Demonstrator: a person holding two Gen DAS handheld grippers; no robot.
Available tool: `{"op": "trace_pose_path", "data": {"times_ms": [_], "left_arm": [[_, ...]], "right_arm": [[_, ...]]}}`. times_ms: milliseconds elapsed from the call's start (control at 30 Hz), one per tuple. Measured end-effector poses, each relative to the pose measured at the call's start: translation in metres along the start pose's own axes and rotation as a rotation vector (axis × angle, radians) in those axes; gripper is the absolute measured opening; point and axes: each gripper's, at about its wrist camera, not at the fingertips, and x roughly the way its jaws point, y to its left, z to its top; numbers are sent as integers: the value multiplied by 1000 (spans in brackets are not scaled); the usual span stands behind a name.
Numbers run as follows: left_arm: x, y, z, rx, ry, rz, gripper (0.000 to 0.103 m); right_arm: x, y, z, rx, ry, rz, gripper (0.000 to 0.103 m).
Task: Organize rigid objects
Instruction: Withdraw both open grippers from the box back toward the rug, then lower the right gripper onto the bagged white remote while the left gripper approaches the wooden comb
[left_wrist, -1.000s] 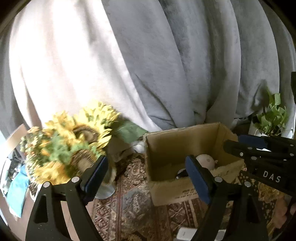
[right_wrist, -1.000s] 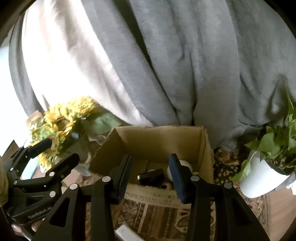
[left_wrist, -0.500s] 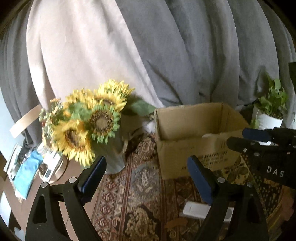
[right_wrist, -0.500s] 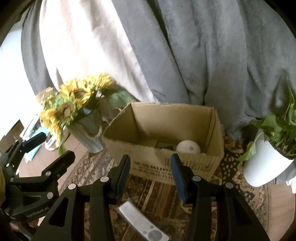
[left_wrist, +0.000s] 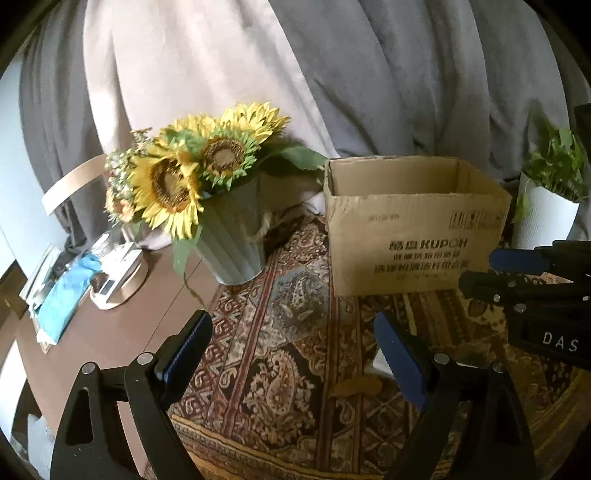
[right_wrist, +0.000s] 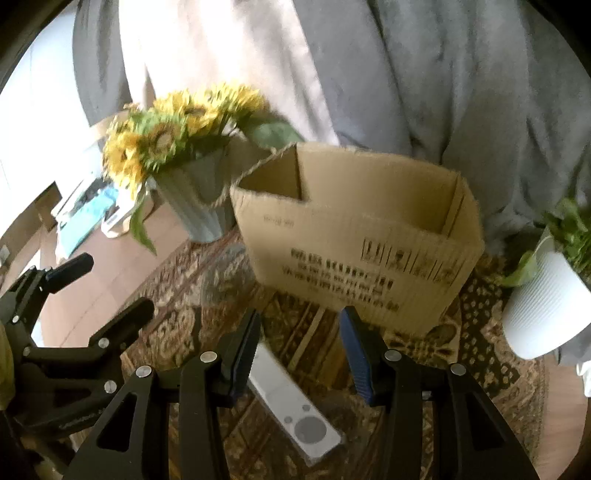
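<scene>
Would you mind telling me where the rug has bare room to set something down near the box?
The widest free patch of rug lies between the flower bucket and the cardboard box, reaching toward the left claw. It is crowded in front of the box, where the white remote lies under the right claw, and beside the white plant pot.

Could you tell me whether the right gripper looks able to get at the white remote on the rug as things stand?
Probably yes: the right gripper is open and empty, the white remote lies flat just below its fingers, and nothing covers it.
</scene>
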Motion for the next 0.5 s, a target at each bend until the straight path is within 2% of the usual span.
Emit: {"op": "trace_pose_path", "data": {"times_ms": [167,500], "left_arm": [[1,-6,-16,-16,3,23,93],[17,-17,-42,-43,63,57,93]], "right_arm": [[7,0,-16,-30,35,31,47],[30,-2,-43,-79,135,84,47]]}}
